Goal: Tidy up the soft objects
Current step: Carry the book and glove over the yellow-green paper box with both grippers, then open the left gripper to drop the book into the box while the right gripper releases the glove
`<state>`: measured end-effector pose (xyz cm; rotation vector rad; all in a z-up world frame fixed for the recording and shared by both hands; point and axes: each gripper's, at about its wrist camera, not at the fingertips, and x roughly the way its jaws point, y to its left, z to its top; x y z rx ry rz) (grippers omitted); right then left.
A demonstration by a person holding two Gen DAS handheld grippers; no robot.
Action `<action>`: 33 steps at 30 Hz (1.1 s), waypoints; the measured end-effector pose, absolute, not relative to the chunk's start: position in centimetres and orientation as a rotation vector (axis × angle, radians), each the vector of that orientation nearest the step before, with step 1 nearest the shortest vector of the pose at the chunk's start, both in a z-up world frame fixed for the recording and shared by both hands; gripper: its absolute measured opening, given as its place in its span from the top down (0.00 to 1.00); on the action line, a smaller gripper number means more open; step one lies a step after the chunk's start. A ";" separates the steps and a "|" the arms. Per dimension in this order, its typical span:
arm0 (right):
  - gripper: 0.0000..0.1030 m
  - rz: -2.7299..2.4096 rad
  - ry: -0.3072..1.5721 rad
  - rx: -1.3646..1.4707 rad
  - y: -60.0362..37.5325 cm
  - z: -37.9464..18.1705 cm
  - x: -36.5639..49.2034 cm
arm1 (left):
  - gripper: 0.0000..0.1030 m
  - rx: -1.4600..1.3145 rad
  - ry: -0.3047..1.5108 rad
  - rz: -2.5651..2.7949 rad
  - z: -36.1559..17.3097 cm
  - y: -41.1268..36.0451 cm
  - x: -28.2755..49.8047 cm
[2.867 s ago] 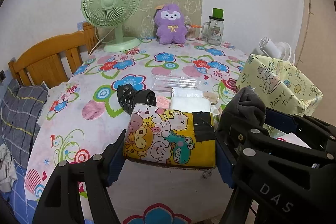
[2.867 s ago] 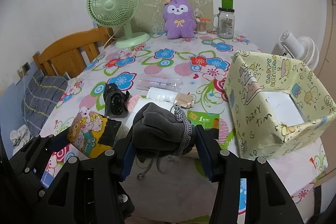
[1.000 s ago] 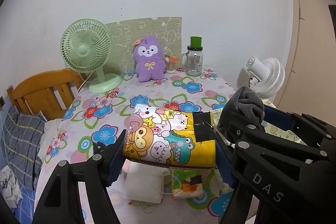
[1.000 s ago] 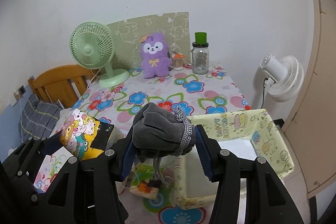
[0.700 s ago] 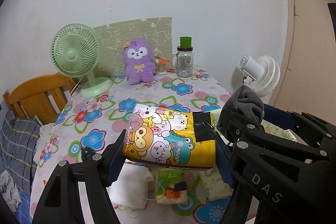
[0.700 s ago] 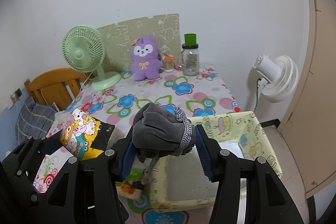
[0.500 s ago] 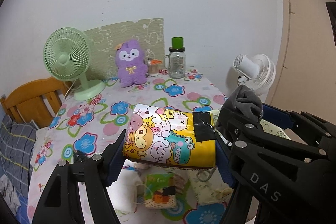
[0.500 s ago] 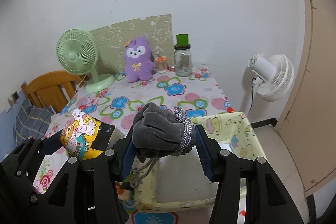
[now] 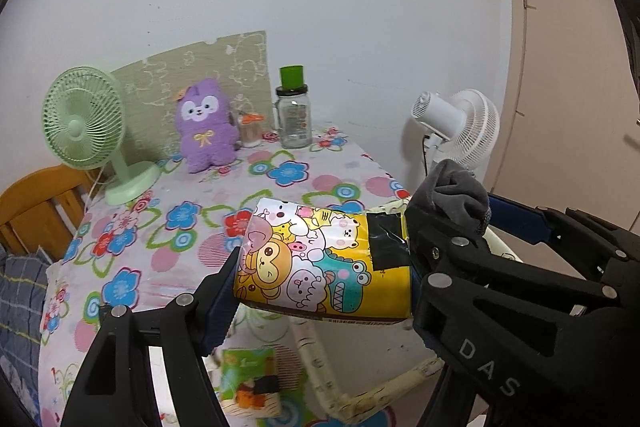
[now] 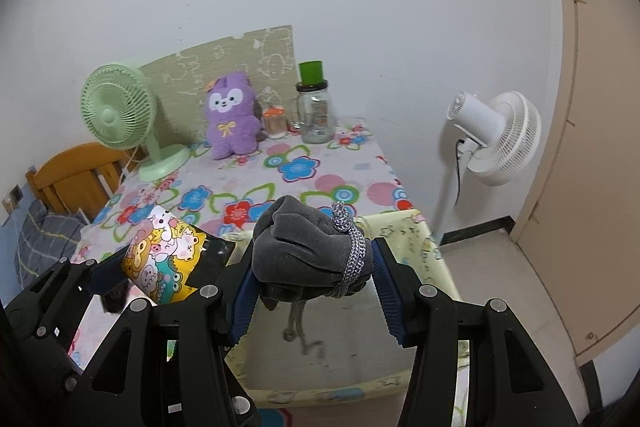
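Tissue pack (image 9: 324,263) above yellow box (image 9: 352,397)

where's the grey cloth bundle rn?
Clamped in the right gripper: the grey cloth bundle hangs over the open yellow box, right of the cartoon tissue pack.

I can't see most of the yellow box (image 10: 424,251); the grey cloth bundle (image 10: 308,251) and my right fingers (image 10: 384,291) cover its middle. The cord (image 10: 298,331) under the bundle is blurry. The green packet (image 9: 248,379) is half hidden behind my left fingers (image 9: 218,301). The bottle's (image 9: 295,121) label is too small to read.
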<state>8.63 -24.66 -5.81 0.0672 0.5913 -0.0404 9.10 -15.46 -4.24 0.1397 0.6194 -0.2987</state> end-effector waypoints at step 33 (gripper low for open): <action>0.46 -0.077 0.689 0.131 -29.3 -10.0 13.2 | 0.02 0.244 0.770 -0.361 -8.2 -20.8 13.6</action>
